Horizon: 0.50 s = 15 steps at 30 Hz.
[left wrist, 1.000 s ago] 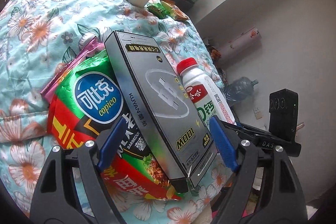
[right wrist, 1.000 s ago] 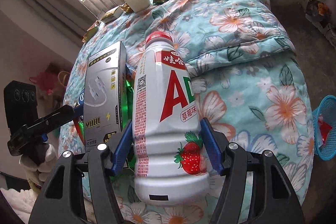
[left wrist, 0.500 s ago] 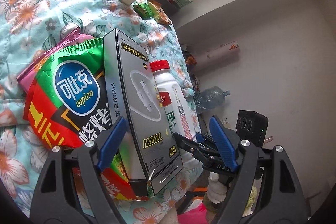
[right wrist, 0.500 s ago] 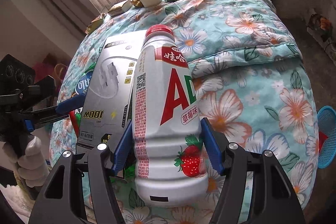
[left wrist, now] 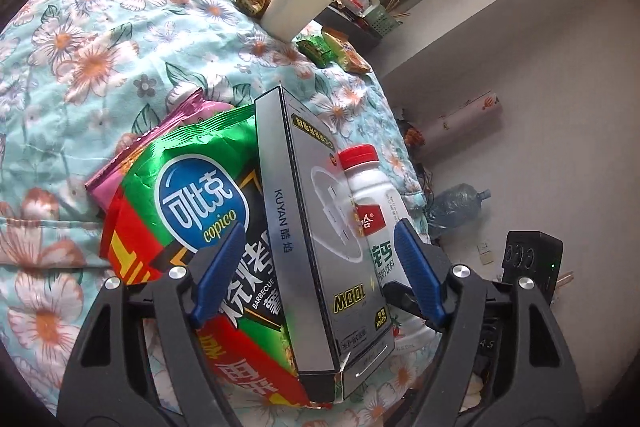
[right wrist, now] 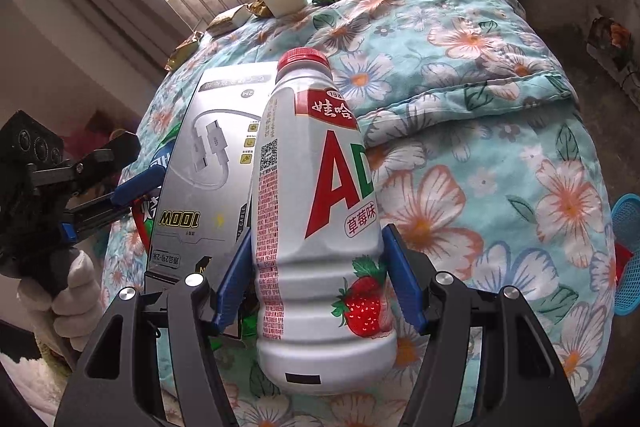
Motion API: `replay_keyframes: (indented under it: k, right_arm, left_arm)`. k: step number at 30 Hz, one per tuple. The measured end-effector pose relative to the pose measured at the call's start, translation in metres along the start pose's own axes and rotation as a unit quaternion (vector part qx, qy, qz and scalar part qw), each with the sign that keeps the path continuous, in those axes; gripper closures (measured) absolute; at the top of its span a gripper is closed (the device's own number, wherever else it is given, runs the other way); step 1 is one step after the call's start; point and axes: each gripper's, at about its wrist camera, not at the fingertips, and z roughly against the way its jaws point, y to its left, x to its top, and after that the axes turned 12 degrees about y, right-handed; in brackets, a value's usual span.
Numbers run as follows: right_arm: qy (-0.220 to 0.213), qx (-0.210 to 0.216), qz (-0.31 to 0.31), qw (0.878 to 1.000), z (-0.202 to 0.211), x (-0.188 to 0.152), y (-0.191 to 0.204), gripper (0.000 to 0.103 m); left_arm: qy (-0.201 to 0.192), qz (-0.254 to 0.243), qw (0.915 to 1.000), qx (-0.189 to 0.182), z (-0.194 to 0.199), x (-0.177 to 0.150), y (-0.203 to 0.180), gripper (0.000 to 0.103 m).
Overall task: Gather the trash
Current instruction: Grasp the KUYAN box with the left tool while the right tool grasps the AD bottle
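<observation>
A white strawberry-milk bottle (right wrist: pixel 320 207) with a red cap sits between the blue pads of my right gripper (right wrist: pixel 316 271), which is shut on its lower body. To the bottle's left leans a grey cable box (right wrist: pixel 208 163). In the left wrist view this box (left wrist: pixel 316 227) stands tilted on its edge against a green and red chip bag (left wrist: pixel 188 203), with a pink wrapper (left wrist: pixel 176 119) under the bag. My left gripper (left wrist: pixel 316 267) straddles box and bag. Its jaws are closing, and a slim gap shows at the right pad. The bottle (left wrist: pixel 376 211) lies just behind the box.
All this rests on a flowered bedspread (right wrist: pixel 480 107). At its far end stand a paper cup (left wrist: pixel 294 5) and several snack wrappers (left wrist: pixel 332 51). A blue basket (right wrist: pixel 626 251) sits on the floor at the right, and a water jug (left wrist: pixel 456 203) lies by the wall.
The cable box has tipped further onto its edge and closer to the bottle. The left jaws have narrowed slightly. The right gripper still holds the bottle the same way.
</observation>
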Motion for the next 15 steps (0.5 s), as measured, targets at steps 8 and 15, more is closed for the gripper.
replay_keyframes:
  k: [8,15]
  right_arm:
    - [-0.001,-0.006,0.006,1.000,-0.001,0.000,0.004,0.041]
    - [-0.002,-0.004,0.008,1.000,-0.002,0.000,0.006,0.041]
  left_arm:
    - [0.028,0.007,0.9996,0.008,-0.013,0.010,0.002,0.031]
    - [0.043,0.019,0.9988,-0.014,-0.013,0.011,0.002,0.030]
